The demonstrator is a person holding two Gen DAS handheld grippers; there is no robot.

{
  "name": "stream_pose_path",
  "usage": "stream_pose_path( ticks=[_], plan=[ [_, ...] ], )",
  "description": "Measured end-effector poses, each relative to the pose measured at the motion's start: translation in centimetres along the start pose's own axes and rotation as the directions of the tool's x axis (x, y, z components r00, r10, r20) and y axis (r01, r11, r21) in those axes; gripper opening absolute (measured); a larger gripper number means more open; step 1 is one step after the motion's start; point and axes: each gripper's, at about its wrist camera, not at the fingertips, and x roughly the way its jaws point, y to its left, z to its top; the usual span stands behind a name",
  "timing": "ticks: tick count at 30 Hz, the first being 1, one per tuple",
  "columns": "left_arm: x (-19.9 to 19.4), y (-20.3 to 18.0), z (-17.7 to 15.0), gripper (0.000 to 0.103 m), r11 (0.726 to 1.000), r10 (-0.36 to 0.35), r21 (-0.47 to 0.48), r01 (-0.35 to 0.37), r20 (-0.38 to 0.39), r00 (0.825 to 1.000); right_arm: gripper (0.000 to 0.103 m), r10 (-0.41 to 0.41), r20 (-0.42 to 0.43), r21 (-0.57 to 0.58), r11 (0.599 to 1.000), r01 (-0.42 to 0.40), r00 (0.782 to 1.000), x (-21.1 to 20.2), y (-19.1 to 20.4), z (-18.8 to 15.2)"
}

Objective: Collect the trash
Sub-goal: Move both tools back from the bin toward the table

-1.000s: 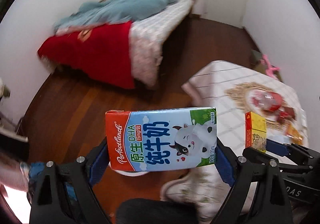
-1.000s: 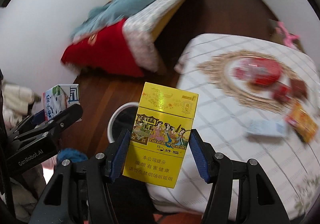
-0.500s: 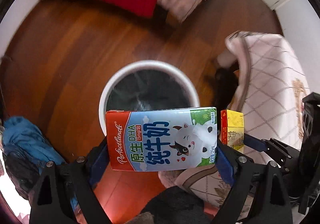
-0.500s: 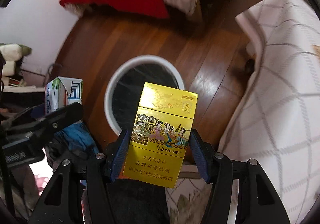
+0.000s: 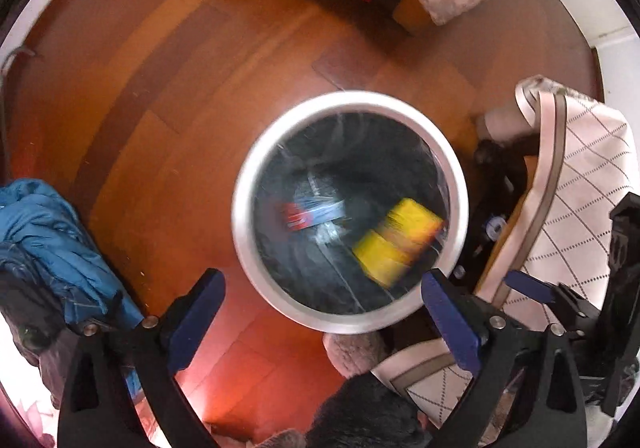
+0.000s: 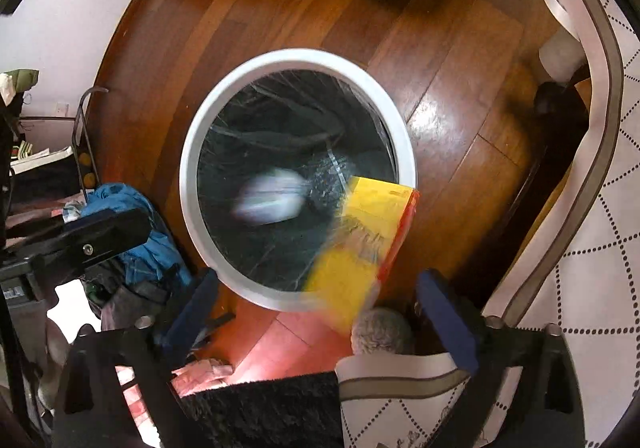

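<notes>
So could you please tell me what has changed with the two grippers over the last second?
Both grippers have opened and let go. The left gripper dropped the milk carton, now down in the trash bin. The right gripper released the yellow cigarette pack, which is falling, blurred, at the bin's rim. The bin stayed put on the wood floor.

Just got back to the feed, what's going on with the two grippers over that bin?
Both grippers are open over the white trash bin on the wooden floor. The left gripper holds nothing; the milk carton is a blur down inside the bin's black liner. The right gripper is empty too, and the yellow cigarette pack is blurred in mid-fall at the bin's near rim. In the left wrist view it appears inside the rim.
</notes>
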Motion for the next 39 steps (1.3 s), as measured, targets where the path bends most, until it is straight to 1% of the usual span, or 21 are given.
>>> stream_pose_path(
  ticks=[3, 5, 7, 9, 11, 13, 18, 22, 25, 26, 31, 35, 39],
  plan=[
    [-1.5, 0.4, -1.0, 0.100, 0.997, 0.081, -0.012, -0.080, 0.077, 0.994, 0.102, -0.025, 0.029, 0.003, 1.000, 0.025, 0.999, -0.5, -0.3, -0.4],
    [-2.6, 0.5, -2.0, 0.100, 0.994, 0.113, -0.023, -0.111, 0.123, 0.986, 0.103, -0.063, 0.055, 0.004, 0.998, 0.063, 0.996, -1.5, -0.5, -0.7],
    [-3.5, 0.4, -3.0, 0.100, 0.993, 0.121, -0.033, -0.118, 0.156, 0.980, 0.103, -0.119, 0.087, -0.007, 0.993, 0.120, 0.989, -2.3, -0.5, -0.9],
    [-4.4, 0.1, -4.3, 0.100, 0.990, 0.142, -0.033, -0.138, 0.190, 0.972, 0.103, -0.170, 0.116, -0.024, 0.984, 0.174, 0.979, -3.4, -0.3, -1.9],
    [-5.3, -0.2, -5.4, 0.100, 0.988, 0.157, -0.028, -0.154, 0.217, 0.964, 0.103, -0.185, 0.130, -0.037, 0.981, 0.191, 0.974, -4.3, -0.3, -2.8],
    [-6.3, -0.5, -6.5, 0.100, 0.986, 0.168, -0.022, -0.167, 0.236, 0.957, 0.103, -0.213, 0.158, -0.045, 0.974, 0.222, 0.964, -5.4, 0.1, -3.9],
    [-8.7, -1.4, -9.1, 0.100, 0.984, 0.172, -0.012, -0.176, 0.287, 0.942, 0.103, -0.240, 0.228, -0.057, 0.964, 0.259, 0.944, -8.6, 1.0, -6.3],
    [-10.7, -2.0, -11.0, 0.100, 0.985, 0.163, -0.006, -0.171, 0.325, 0.932, 0.103, -0.221, 0.279, -0.066, 0.966, 0.248, 0.935, -11.0, 1.8, -8.3],
    [-12.4, -2.9, -12.4, 0.100, 0.983, 0.164, 0.016, -0.182, 0.362, 0.918, 0.103, -0.209, 0.319, -0.073, 0.967, 0.244, 0.924, -12.9, 2.4, -9.8],
    [-13.0, -3.2, -13.0, 0.100, 0.982, 0.163, 0.023, -0.185, 0.378, 0.911, 0.103, -0.205, 0.340, -0.075, 0.967, 0.244, 0.918, -13.9, 2.6, -10.5],
    [-15.9, -4.4, -15.2, 0.100, 0.986, 0.131, 0.038, -0.163, 0.430, 0.893, 0.103, -0.165, 0.405, -0.069, 0.975, 0.210, 0.899, -17.5, 3.0, -13.2],
    [-18.7, -6.4, -17.1, 0.100, 0.983, 0.130, 0.049, -0.177, 0.493, 0.861, 0.103, -0.116, 0.458, -0.059, 0.985, 0.160, 0.882, -20.9, 2.7, -15.8],
    [-19.8, -9.3, -18.8, 0.100, 0.979, 0.116, 0.082, -0.188, 0.532, 0.839, 0.103, -0.053, 0.500, -0.049, 0.995, 0.089, 0.865, -24.7, 1.1, -19.0]
  ],
)
